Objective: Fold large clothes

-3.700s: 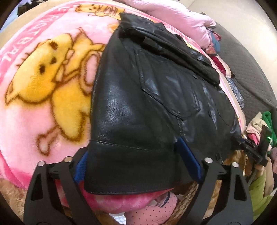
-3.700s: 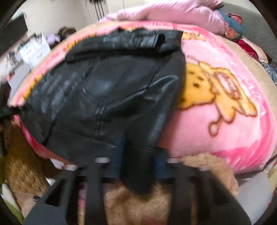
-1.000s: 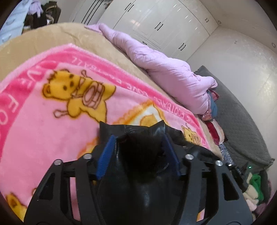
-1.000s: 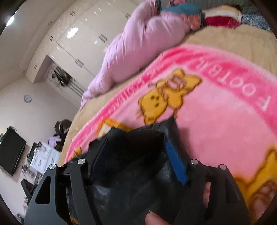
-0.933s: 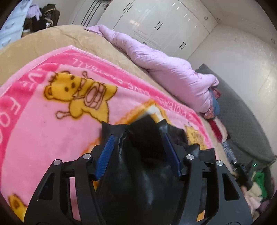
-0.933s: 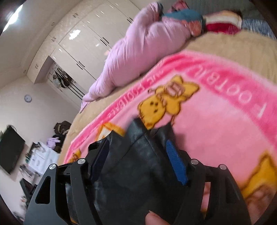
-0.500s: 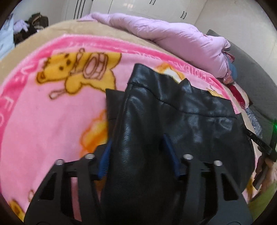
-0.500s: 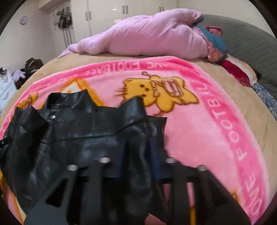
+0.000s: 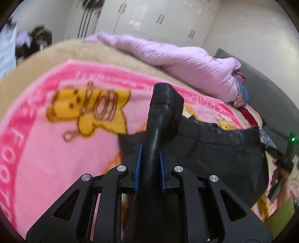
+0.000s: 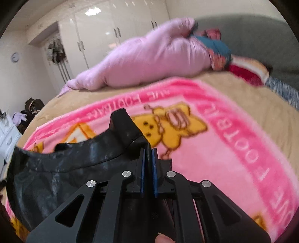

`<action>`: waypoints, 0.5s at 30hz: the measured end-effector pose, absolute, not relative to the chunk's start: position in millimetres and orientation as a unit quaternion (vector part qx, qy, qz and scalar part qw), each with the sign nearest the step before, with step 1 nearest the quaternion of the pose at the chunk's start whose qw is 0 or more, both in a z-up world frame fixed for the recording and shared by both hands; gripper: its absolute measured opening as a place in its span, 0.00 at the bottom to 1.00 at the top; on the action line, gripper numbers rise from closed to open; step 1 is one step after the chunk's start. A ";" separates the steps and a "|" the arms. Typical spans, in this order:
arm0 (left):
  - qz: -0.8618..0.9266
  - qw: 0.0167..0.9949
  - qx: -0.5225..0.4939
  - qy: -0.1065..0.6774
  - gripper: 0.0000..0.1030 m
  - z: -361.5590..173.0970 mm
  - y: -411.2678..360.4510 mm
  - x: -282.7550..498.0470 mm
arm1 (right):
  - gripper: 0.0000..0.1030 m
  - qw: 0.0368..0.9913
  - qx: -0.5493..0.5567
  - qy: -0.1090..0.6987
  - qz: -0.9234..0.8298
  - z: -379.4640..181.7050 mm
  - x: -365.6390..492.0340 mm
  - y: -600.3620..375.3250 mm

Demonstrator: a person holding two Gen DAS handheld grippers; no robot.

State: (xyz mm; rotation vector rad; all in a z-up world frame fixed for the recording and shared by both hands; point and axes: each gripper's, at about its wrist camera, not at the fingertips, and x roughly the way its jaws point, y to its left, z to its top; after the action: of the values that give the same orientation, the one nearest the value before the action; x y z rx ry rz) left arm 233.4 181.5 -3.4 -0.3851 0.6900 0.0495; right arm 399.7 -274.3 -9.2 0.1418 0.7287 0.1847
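My left gripper [image 9: 149, 166] has just been closing and clamps a thick roll of the black leather jacket [image 9: 214, 155], which lies on the pink blanket [image 9: 46, 158]; that slick bulk may slide out. My right gripper [image 10: 149, 172] pinches only a thin edge, likely to slip

Jacket [image 9: 214, 158] lower part hidden behind gripper (left view); wardrobe [image 9: 149, 16] blurred.

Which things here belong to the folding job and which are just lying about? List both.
In the job:
- black leather jacket
- left gripper, shut on a fold of it
- right gripper, shut on its edge

Lying about:
- pink cartoon blanket underneath
- lilac padded coat
- white wardrobes
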 end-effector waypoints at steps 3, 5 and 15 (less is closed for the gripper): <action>0.040 0.914 -0.181 0.360 0.14 -26.2 183.3 237.1 | 0.06 0.923 0.030 0.379 0.062 -30.3 407.1 -262.2; 0.049 0.908 -0.182 0.374 0.15 -38.6 183.7 239.0 | 0.07 0.919 0.015 0.391 0.053 -40.9 409.3 -258.9; 0.056 0.902 -0.200 0.378 0.22 -51.2 189.4 232.7 | 0.11 0.915 -0.003 0.401 0.040 -59.0 407.0 -257.3</action>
State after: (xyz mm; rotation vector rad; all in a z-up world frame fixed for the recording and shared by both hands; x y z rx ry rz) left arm 232.7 189.4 -51.2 -0.4132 0.7813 0.1155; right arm 407.0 -257.3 -59.0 -0.0069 0.8257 0.0827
